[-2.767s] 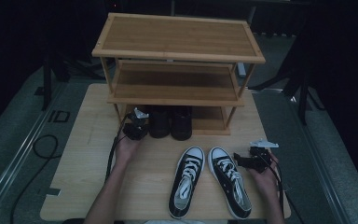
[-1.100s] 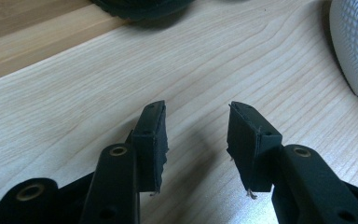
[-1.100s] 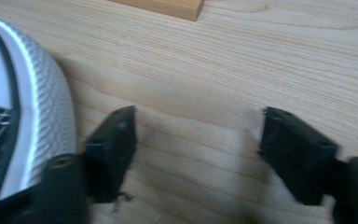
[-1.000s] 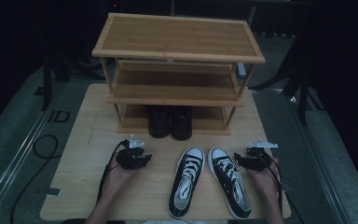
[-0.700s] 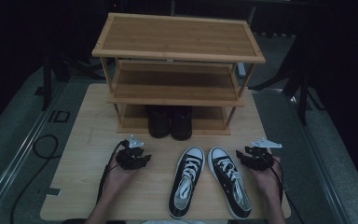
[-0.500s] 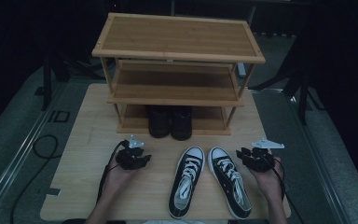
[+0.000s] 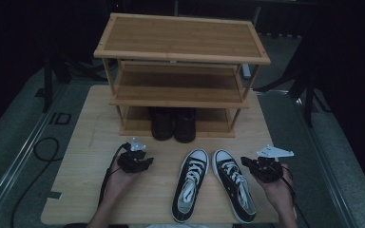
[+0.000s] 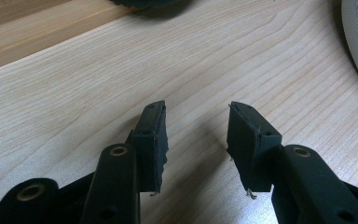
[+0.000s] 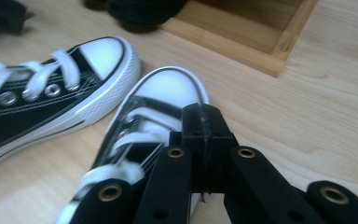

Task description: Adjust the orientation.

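Right gripper (image 7: 248, 164) has lifted off the bench (image 7: 90, 142) and drifted outward since a second ago, its jaws just closing — now pressed pad to pad with nothing between them, hovering just beside the right sneaker (image 7: 233, 183). Left gripper (image 7: 145, 162) hasn't shifted; its jaws stand apart over bare wood, empty. Left sneaker (image 7: 190, 183) and the right one lie side by side near the bench's front edge, toes toward the shoe rack (image 7: 183, 52), close but apart. Writing: "ID" marked on the floor (image 7: 59, 118) left of the bench; no brand readable on the sneakers. Rack's bottom shelf holds a pair of dark shoes (image 7: 173, 124), heels at its front edge; the top and middle shelves carry nothing. Open bench lies left of the left gripper and between rack and sneakers.
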